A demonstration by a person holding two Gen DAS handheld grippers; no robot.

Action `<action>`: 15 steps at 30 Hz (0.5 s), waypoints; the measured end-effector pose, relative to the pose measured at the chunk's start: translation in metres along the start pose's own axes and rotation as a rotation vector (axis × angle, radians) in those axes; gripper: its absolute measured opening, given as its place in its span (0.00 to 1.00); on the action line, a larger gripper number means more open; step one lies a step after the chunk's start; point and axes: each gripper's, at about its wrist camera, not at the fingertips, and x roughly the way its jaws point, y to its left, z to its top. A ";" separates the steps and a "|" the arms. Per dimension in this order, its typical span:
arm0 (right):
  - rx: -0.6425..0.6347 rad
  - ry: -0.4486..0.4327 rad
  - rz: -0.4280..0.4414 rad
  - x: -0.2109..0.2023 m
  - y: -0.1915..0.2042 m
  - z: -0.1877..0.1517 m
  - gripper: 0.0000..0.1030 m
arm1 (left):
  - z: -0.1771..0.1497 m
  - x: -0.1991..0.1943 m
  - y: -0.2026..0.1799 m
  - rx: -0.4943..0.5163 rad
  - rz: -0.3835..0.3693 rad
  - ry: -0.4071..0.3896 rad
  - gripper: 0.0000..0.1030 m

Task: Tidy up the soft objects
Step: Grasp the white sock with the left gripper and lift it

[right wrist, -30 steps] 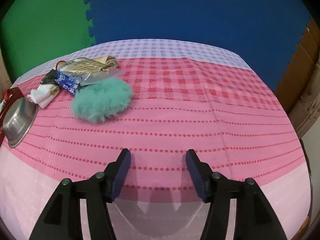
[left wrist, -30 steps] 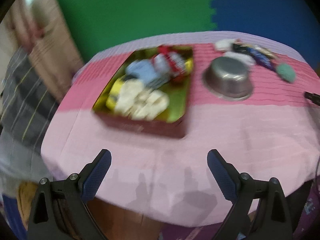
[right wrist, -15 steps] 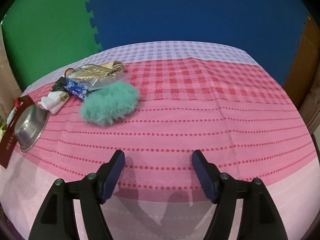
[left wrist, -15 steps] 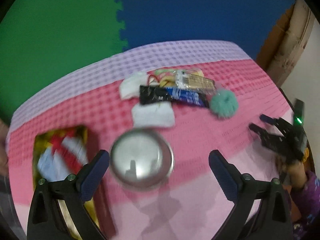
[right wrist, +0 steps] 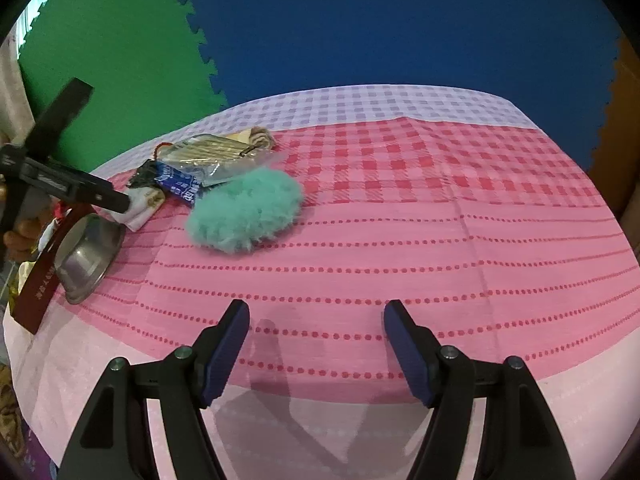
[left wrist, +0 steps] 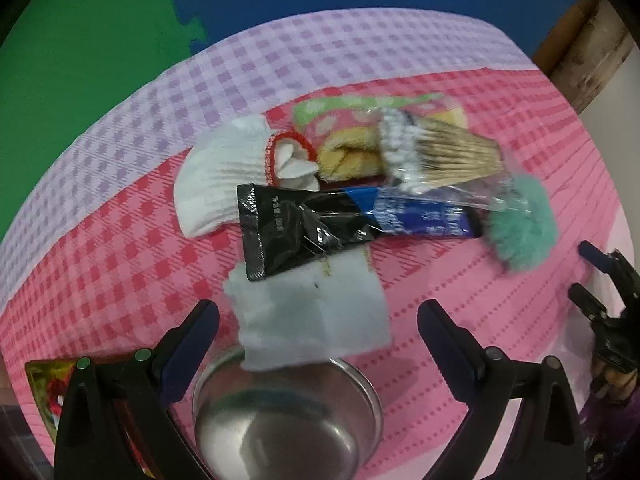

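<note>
A pile of soft things lies on the pink checked tablecloth [left wrist: 120,280]: a white folded cloth [left wrist: 340,300], a white sock with red trim [left wrist: 216,184], a yellow towel [left wrist: 348,156], a pink-green cloth [left wrist: 332,116] and a teal fluffy puff [left wrist: 520,228]. A black-blue packet [left wrist: 320,228] and a bag of cotton swabs [left wrist: 448,152] lie across them. My left gripper [left wrist: 318,316] is open above the white cloth and holds nothing. My right gripper [right wrist: 316,320] is open over bare tablecloth, with the teal puff [right wrist: 246,208] ahead to its left.
A steel bowl [left wrist: 288,420] sits just under the left gripper, near the white cloth. A red tin [left wrist: 44,380] of items shows at the lower left. The right gripper [left wrist: 596,280] shows at the right edge. Green and blue foam mats [right wrist: 360,20] back the table.
The left gripper swept right from the red tin, over the bowl, to the pile of soft things and tipped downward. The right gripper stayed put and its jaws widened.
</note>
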 end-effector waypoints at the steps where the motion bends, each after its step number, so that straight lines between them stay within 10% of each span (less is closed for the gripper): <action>1: -0.001 0.001 0.004 0.000 0.000 0.000 0.70 | 0.002 0.003 0.001 -0.005 0.001 0.006 0.96; 5: -0.001 0.002 0.016 0.000 0.000 0.000 0.70 | 0.004 0.022 0.009 -0.035 0.014 0.043 0.94; 12: 0.002 0.002 0.025 0.000 0.000 0.001 0.70 | 0.000 0.015 0.024 -0.103 -0.067 -0.003 0.31; 15: 0.003 0.002 0.025 0.000 0.000 0.000 0.70 | -0.006 -0.001 0.033 -0.136 -0.058 -0.021 0.29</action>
